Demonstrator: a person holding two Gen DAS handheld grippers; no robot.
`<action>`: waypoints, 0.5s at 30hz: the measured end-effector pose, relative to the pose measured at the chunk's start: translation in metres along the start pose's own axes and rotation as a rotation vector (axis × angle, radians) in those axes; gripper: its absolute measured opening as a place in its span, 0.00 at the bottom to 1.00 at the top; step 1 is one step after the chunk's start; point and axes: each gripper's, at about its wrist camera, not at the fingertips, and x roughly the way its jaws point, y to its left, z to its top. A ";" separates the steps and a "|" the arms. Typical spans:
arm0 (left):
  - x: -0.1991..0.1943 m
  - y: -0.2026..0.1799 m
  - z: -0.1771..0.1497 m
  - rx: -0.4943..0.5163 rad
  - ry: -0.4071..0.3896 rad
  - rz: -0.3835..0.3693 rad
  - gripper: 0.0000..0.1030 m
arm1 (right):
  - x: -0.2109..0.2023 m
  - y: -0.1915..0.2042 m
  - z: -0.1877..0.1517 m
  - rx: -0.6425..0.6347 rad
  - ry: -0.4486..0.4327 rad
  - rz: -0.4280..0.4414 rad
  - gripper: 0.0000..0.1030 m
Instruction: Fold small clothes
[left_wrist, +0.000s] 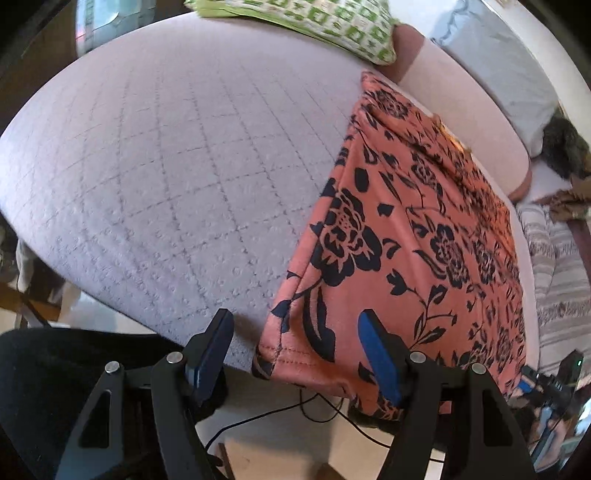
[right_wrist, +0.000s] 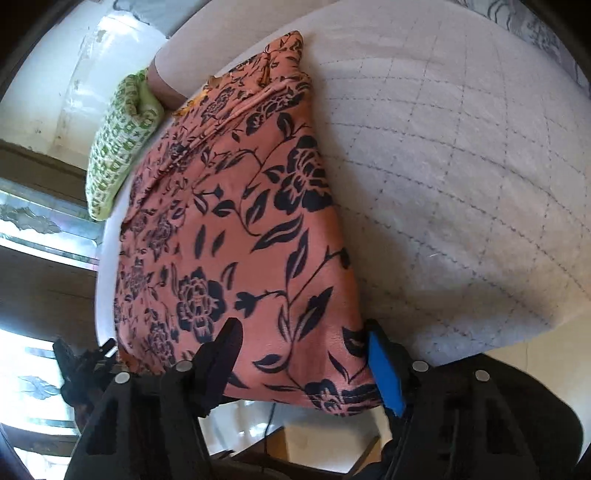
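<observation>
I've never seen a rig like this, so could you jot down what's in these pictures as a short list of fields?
Surface: quilted bed cover
Garment: orange cloth with black flowers, lying flat, near hem hanging over the bed edge
Left gripper: open, at the hem's corner
Right gripper: open, straddling the hem's other corner
Nearby: green patterned pillow

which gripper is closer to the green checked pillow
Cannot tell for certain; neither is near. The left gripper and the right gripper both sit at the near hem of the floral garment, while the pillow lies at the far end.
</observation>
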 end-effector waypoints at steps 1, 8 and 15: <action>0.003 -0.002 -0.001 0.016 -0.001 0.012 0.68 | 0.002 0.000 0.000 -0.002 0.005 0.001 0.68; 0.004 -0.010 -0.002 0.073 0.026 0.050 0.13 | 0.001 0.002 -0.003 -0.009 0.027 0.029 0.66; 0.002 -0.005 -0.002 0.048 0.039 -0.028 0.39 | 0.002 -0.006 -0.009 0.040 0.040 0.054 0.74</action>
